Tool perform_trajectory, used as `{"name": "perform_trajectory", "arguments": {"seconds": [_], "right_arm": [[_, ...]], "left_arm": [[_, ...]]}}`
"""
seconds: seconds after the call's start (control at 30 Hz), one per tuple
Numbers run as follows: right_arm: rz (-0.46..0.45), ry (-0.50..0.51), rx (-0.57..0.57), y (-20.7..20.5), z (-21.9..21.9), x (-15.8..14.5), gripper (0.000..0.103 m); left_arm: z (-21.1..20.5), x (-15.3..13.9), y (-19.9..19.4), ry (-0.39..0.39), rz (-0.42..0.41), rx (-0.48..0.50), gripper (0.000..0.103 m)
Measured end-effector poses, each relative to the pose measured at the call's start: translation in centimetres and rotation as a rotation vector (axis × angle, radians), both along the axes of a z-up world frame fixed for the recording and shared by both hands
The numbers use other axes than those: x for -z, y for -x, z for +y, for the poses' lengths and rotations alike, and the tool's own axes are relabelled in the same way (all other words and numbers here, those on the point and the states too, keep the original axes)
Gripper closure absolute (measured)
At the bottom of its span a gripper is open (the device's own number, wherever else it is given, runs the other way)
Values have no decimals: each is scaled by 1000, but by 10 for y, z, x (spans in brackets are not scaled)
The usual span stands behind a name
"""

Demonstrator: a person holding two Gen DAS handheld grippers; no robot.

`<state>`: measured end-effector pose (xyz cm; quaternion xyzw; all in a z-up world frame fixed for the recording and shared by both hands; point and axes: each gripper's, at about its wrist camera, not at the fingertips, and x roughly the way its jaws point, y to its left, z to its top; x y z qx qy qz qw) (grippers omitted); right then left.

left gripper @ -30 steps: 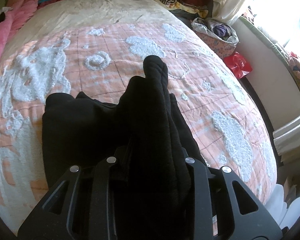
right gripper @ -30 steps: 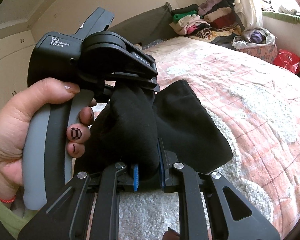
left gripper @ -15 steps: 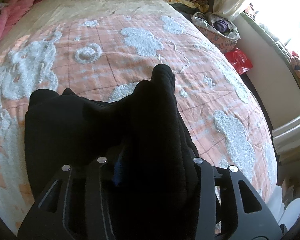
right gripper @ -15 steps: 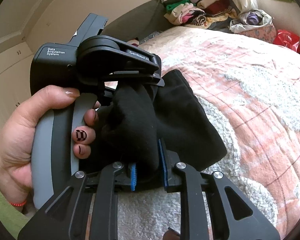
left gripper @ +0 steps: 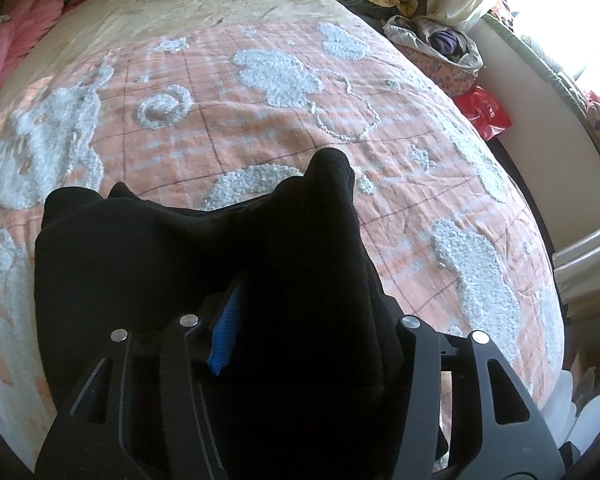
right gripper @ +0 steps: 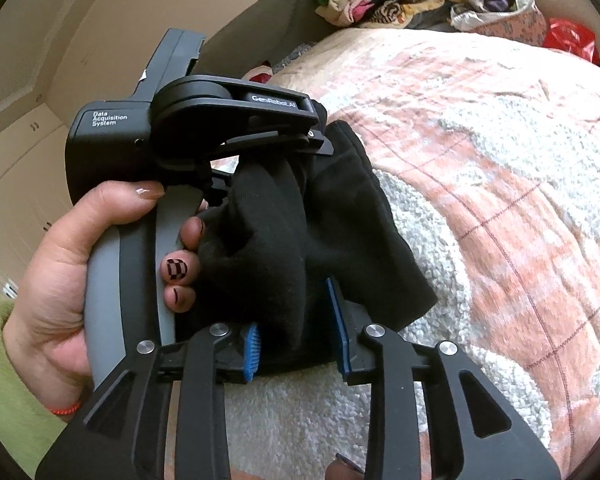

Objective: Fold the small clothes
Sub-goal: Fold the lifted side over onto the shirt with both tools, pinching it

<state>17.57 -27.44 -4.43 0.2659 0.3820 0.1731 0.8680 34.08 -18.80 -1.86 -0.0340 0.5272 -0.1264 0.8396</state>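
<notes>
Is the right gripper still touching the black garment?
Touching. In the right wrist view, the black garment sits between the right gripper pads as they open, cloth lying against its left pad.

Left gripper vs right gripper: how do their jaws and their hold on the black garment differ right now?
The left gripper stands wider apart than the right gripper. On the left gripper only one blue pad shows; the black garment drapes over the other side. On the right gripper both blue pads show, with gaps beside the cloth. Shared: both are opening with the black garment between their jaws, above the peach blanket.
</notes>
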Motion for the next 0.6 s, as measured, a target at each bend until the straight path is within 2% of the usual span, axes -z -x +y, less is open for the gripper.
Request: {"name": "perform_trajectory", "arguments": {"seconds": [0.27,0.47,0.5,0.6], "right_arm": [[40,-31,7,-1,-8,-3,71],[59,-43,9,2,-12,-4,66],[61,-45,11,2,-12,-4,66],[71,-57,18,3,-14,-4,66]], "left_arm": [[-2,1,-2,-1,3,-2,54],[-5,0,-3,-6,-5,0,41],[-4,0,-4,2,-3,1,37],[-1,-1,-6,36,8,-7,34]]}}
